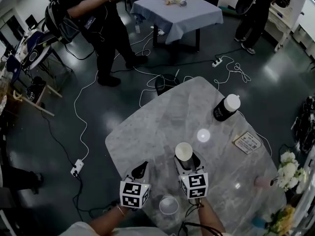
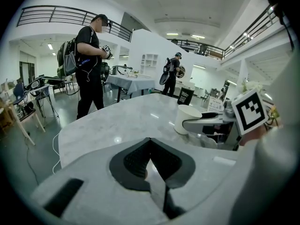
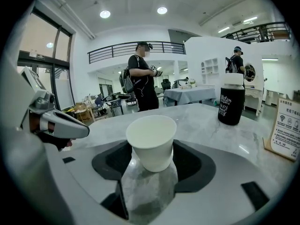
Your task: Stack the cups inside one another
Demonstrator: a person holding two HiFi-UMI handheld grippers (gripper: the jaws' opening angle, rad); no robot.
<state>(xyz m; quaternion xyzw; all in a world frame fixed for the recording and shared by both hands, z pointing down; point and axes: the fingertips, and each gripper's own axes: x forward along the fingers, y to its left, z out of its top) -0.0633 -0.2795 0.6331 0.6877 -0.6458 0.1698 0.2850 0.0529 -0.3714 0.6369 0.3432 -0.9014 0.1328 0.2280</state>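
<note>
— What do you see?
— A plain white paper cup (image 3: 152, 142), upright, mouth up, on the grey marble worktop (image 1: 162, 117). My right tongs (image 3: 153, 150) straddle it, spread wide, not gripping. My left tongs (image 2: 150, 142) are closed, empty.

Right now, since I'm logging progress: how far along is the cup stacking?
Done: nothing yet; no cup sits inside another. In hand: a white cup stands on the table between the right gripper's fingers. Left: nest it with the second cup nearer the person; the left gripper is shut and empty.
</note>
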